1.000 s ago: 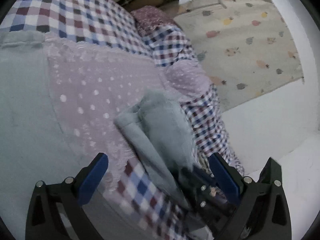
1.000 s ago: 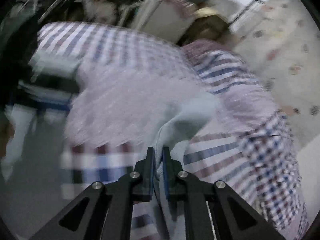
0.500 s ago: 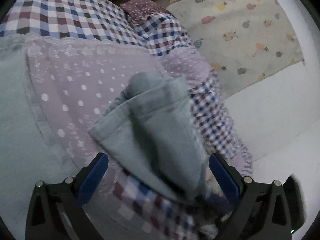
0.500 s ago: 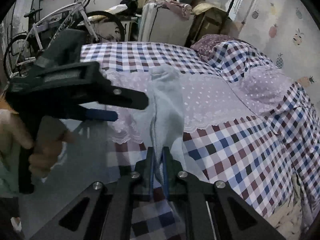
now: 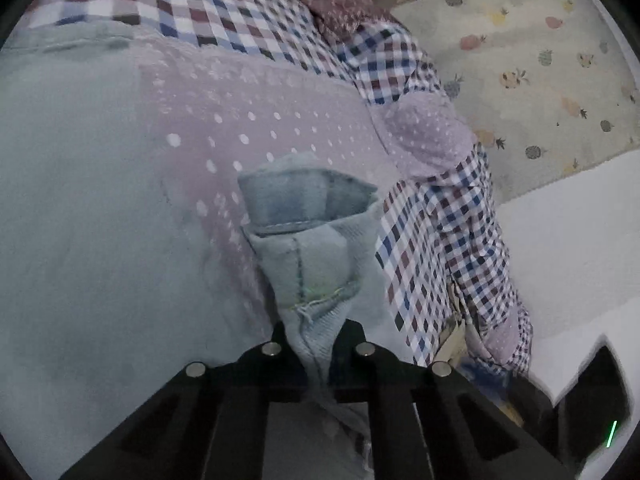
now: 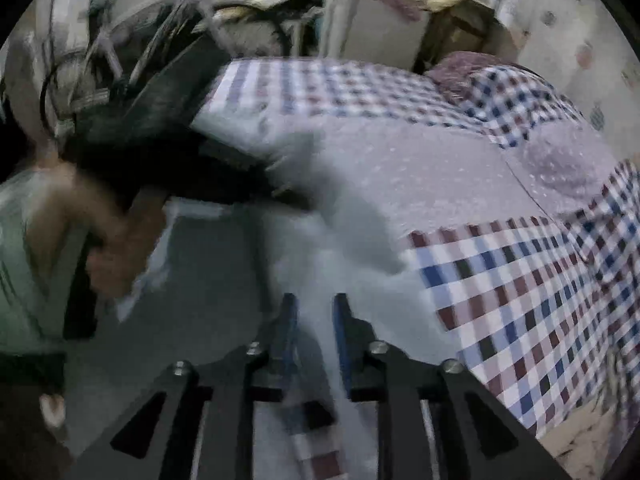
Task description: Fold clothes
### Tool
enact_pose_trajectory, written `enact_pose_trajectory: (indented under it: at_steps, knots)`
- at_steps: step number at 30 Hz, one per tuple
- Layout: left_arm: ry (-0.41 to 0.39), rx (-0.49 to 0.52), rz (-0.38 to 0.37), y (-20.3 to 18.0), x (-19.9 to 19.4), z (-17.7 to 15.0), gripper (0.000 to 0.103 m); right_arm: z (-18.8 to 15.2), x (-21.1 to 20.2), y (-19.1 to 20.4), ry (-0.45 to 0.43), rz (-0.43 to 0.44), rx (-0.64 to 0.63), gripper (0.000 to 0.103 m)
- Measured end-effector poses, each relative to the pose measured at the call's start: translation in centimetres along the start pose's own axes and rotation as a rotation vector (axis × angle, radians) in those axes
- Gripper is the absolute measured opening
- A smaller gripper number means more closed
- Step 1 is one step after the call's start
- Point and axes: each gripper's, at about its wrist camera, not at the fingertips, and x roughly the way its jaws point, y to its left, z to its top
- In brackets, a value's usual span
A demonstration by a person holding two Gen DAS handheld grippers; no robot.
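Clothes here mean one pale grey-blue garment spread over a bed. In the left wrist view its bulk fills the frame from 7 to 10 o'clock, and a bunched, seamed corner of it rises through the centre. The left gripper at 6 o'clock is clamped on that corner, the cloth pinched tight between its black fingers. Beneath lies a lilac dotted cover, and toward 12 and 3 o'clock a checked bedspread hangs over the bed's edge. A pale rug with fruit prints covers the floor at 2 o'clock.

The right wrist view is blurred. At 9 o'clock a hand grips the black body of the other tool. The garment runs from the centre down to 6 o'clock, passing between the blue pads of the right gripper. The pads stand a little apart, and the blur hides whether they pinch the cloth. Checked bedspread fills 3 to 5 o'clock. A bicycle stands at 11 o'clock.
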Motion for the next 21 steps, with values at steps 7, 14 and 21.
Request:
enact_pose_trajectory:
  at_steps: [7, 14, 21]
  knots:
    - [-0.084, -0.068, 0.062, -0.1, -2.6, -4.3, 0.005, 3.7, 2.4, -9.4, 0.008, 0.106, 0.197, 0.053]
    - [-0.015, -0.072, 0.075, -0.5, -2.8, -8.0, 0.005, 6.7, 9.3, -8.1, 0.163, 0.340, 0.075, 0.053]
    - [0.039, -0.048, 0.080, -0.9, -1.6, -8.3, 0.005, 6.5, 14.9, -5.3, 0.312, 0.464, 0.006, 0.053]
